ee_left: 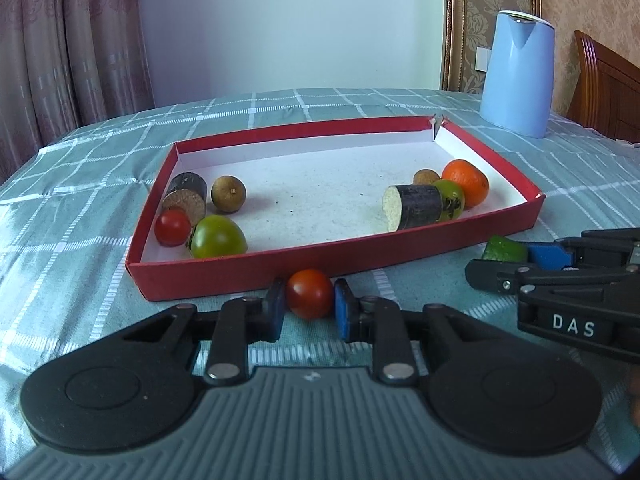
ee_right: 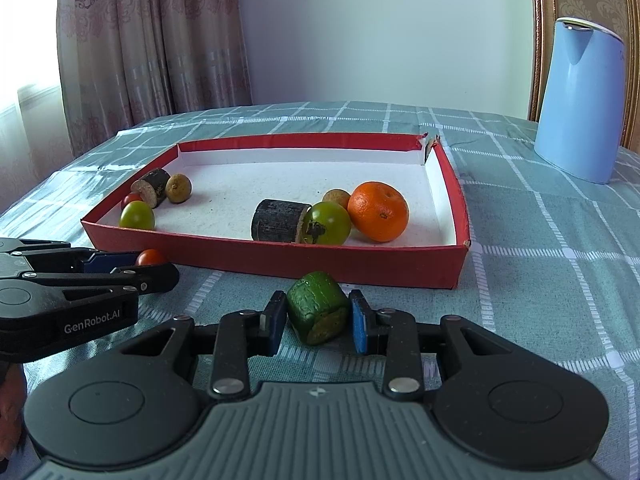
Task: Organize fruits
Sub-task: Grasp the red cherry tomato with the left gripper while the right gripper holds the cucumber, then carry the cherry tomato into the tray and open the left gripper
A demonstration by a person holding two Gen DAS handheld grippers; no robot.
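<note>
A red tray (ee_left: 256,270) (ee_right: 280,258) lies on the checked tablecloth. At its left end lie a red cherry tomato (ee_left: 173,227), a green tomato (ee_left: 218,237), a dark cane piece (ee_left: 186,196) and a brown longan (ee_left: 228,194). At its right end lie an orange (ee_right: 378,211), a green tomato (ee_right: 327,223), a dark cane piece (ee_right: 280,221) and a longan (ee_right: 337,197). My left gripper (ee_left: 309,305) is shut on a red cherry tomato (ee_left: 309,294) on the cloth before the tray. My right gripper (ee_right: 318,318) is shut on a green cane piece (ee_right: 318,307) on the cloth.
A light blue kettle (ee_left: 518,74) (ee_right: 580,100) stands on the table behind the tray at the right. Curtains hang at the left behind the table. A wooden chair back (ee_left: 608,84) stands at the far right.
</note>
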